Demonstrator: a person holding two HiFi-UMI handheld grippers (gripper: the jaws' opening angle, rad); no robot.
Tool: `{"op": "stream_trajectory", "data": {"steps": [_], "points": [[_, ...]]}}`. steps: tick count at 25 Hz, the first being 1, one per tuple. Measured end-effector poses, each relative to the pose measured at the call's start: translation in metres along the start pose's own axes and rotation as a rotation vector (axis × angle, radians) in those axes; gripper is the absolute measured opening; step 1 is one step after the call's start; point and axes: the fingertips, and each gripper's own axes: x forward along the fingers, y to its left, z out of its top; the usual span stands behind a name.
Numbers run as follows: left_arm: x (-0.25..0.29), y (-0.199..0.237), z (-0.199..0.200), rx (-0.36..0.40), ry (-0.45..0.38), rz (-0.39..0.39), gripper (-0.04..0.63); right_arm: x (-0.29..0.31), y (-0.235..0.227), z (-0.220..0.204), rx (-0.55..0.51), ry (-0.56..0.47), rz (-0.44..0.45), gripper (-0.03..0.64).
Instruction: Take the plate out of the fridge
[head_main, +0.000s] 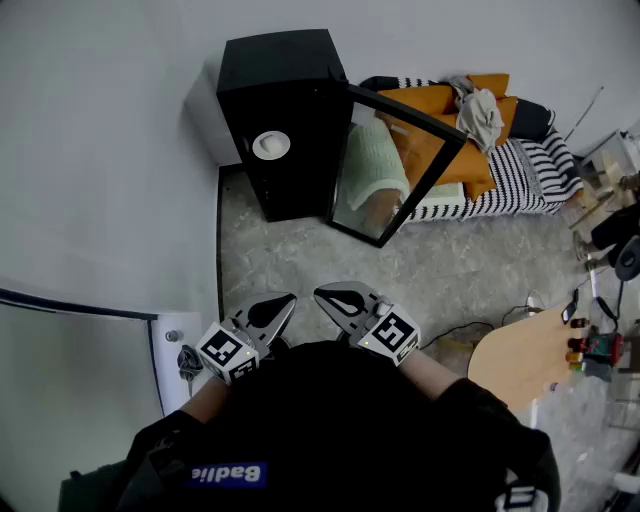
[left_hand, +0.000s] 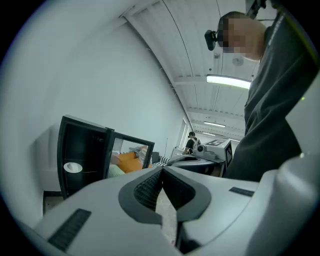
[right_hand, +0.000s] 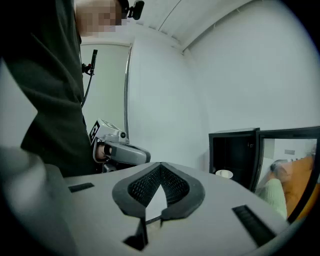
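Left tool (head_main: 284, 302), right tool (head_main: 324, 294): pressed together, empty.
Risk: unopened, they may shove the plate (head_main: 271, 144) deeper into the fridge (head_main: 285, 110).

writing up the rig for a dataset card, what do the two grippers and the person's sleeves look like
Both the left gripper and right gripper have light grey bodies, dark ribbed pads tapering to a point, and a white cube with black square markers at the rear. The person wears a black top.
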Motion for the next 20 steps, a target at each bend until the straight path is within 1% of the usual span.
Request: {"op": "stream_trajectory", "data": {"steps": [2,5,8,11,13,20], "points": [[0.001,0.001,-0.001,0.004,0.008,0.001,0.005,-0.002,-0.001,0.001,0.007,0.017,-0.003,0.009],[0.003,0.001,-0.004,0.000,0.030,0.003,0.005,-0.002,-0.004,0.000,0.005,0.009,-0.001,0.009],[0.005,0.001,-0.001,-0.003,0.020,0.005,0.005,-0.003,-0.005,0.001,0.008,0.012,-0.001,0.009],[0.004,0.001,-0.004,-0.004,0.035,0.003,0.005,-0.004,-0.005,0.002,0.011,0.013,0.002,0.009],[0.006,0.001,-0.003,-0.006,0.027,0.001,0.005,-0.004,-0.005,0.002,0.013,0.015,0.007,0.009],[0.016,0.001,-0.004,-0.033,0.025,0.018,0.005,-0.013,-0.015,-0.005,0.034,0.027,0.007,0.011]]}}
